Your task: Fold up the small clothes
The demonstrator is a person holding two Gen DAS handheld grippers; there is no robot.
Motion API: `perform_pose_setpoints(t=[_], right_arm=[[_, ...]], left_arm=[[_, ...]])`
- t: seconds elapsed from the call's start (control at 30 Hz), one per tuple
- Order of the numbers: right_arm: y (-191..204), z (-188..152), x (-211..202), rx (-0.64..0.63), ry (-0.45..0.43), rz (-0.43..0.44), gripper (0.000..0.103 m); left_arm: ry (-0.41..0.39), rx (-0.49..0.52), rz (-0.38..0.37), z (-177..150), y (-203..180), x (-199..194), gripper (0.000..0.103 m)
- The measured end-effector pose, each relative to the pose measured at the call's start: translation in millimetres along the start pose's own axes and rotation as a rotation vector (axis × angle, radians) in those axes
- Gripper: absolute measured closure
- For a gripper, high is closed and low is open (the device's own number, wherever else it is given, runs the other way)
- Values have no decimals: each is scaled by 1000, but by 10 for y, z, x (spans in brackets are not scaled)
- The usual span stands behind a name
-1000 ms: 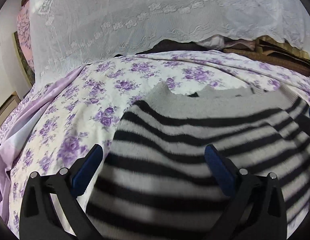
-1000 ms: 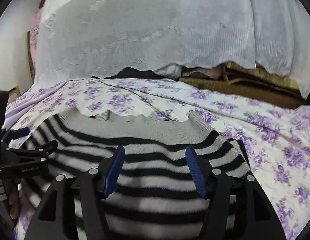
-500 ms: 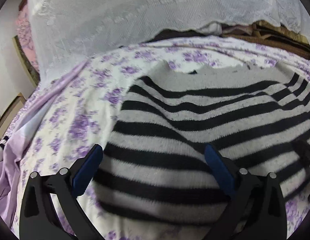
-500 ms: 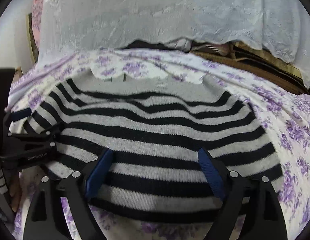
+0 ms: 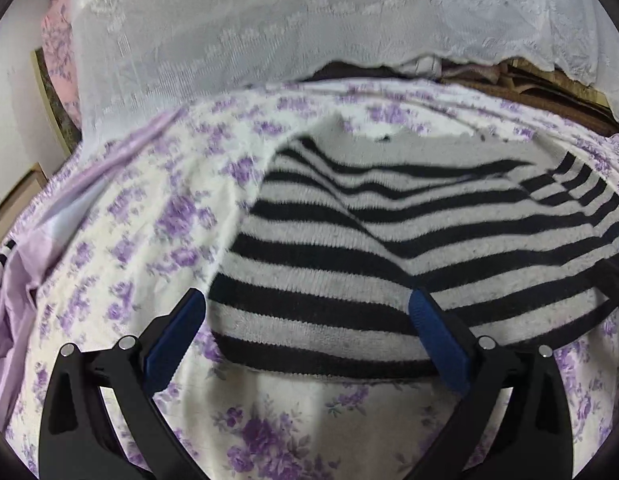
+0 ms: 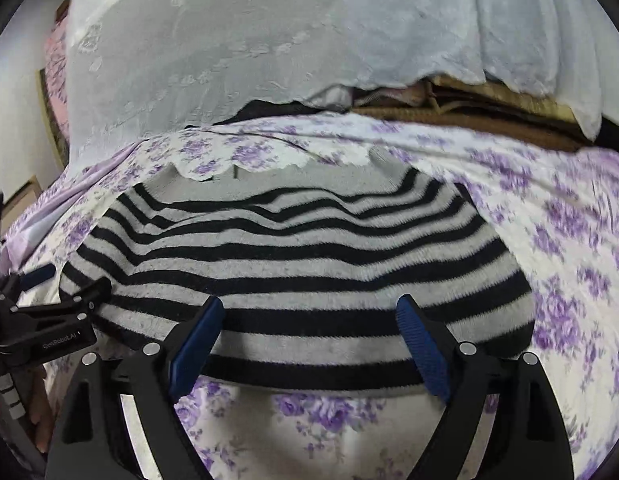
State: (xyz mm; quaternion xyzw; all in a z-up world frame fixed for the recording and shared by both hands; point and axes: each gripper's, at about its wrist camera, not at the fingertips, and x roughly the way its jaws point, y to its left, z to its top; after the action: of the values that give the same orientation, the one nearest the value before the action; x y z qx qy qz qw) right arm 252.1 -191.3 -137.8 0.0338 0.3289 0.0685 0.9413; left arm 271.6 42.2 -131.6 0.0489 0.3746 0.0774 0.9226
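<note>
Sweater (image 5: 389,248) now lies flat on the bedsheet (image 5: 121,248); I've backed both spread, empty grippers, left (image 5: 305,332) and right (image 6: 309,340), toward its hem, ready to fold.

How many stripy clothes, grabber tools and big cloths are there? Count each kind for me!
Striped sweater: 1
Grippers: 2, the left gripper and the right gripper, both open
Big cloths: 2, the floral bedsheet and the white lace cover
Total: 5
</note>
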Motion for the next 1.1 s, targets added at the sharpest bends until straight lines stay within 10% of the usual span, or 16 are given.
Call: perform_pose_setpoints(t=[0.2, 0.53, 1.1], right_arm=[[-38, -6, 183, 22, 91, 15, 3], [-218, -19, -4, 119, 0, 69, 4], [-397, -148, -333, 244, -87, 88, 4]], left_arm=[[42, -5, -10, -3, 4, 108, 4], [-143, -47, -9, 12, 121, -306, 4], [-173, -71, -77, 35, 159, -429, 4]])
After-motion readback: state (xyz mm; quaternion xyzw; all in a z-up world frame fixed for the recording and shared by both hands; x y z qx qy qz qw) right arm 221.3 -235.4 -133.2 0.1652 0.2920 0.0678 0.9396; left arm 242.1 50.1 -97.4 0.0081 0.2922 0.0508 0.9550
